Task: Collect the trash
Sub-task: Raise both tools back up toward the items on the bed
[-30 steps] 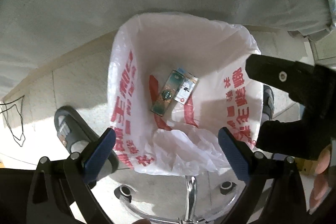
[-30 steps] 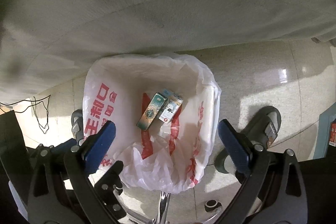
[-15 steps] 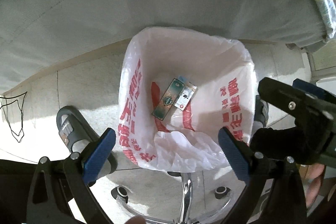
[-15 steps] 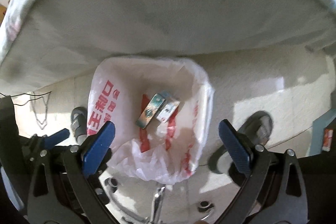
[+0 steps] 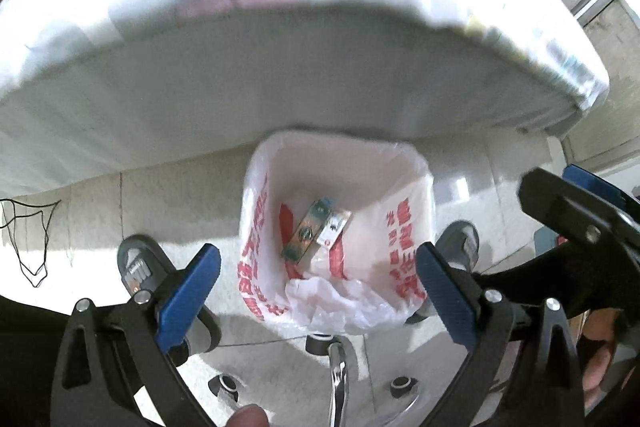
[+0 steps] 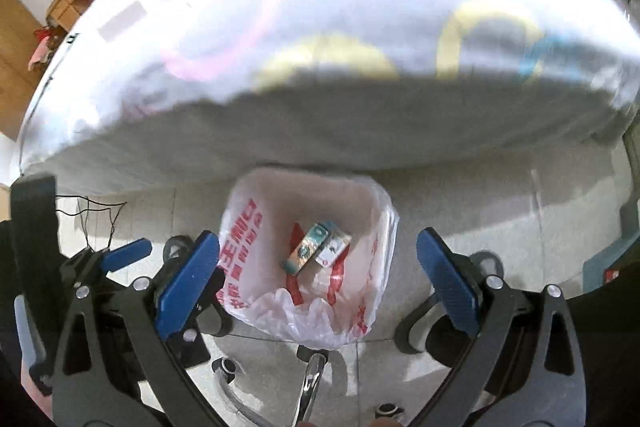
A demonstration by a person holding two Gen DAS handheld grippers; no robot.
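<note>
Rising higher than before, both tools empty above trash bag.

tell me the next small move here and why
Probably lift toward the table for more trash: both the left gripper and right gripper hang open and empty over the bin bag, two small boxes already inside, red items blurred on the tabletop.

The left gripper hangs with its blue fingers spread wide over a white bin bag with red print. Two small cartons lie at its bottom. The cloth-covered worktop fills twelve o'clock; the right gripper intrudes at three.
</note>
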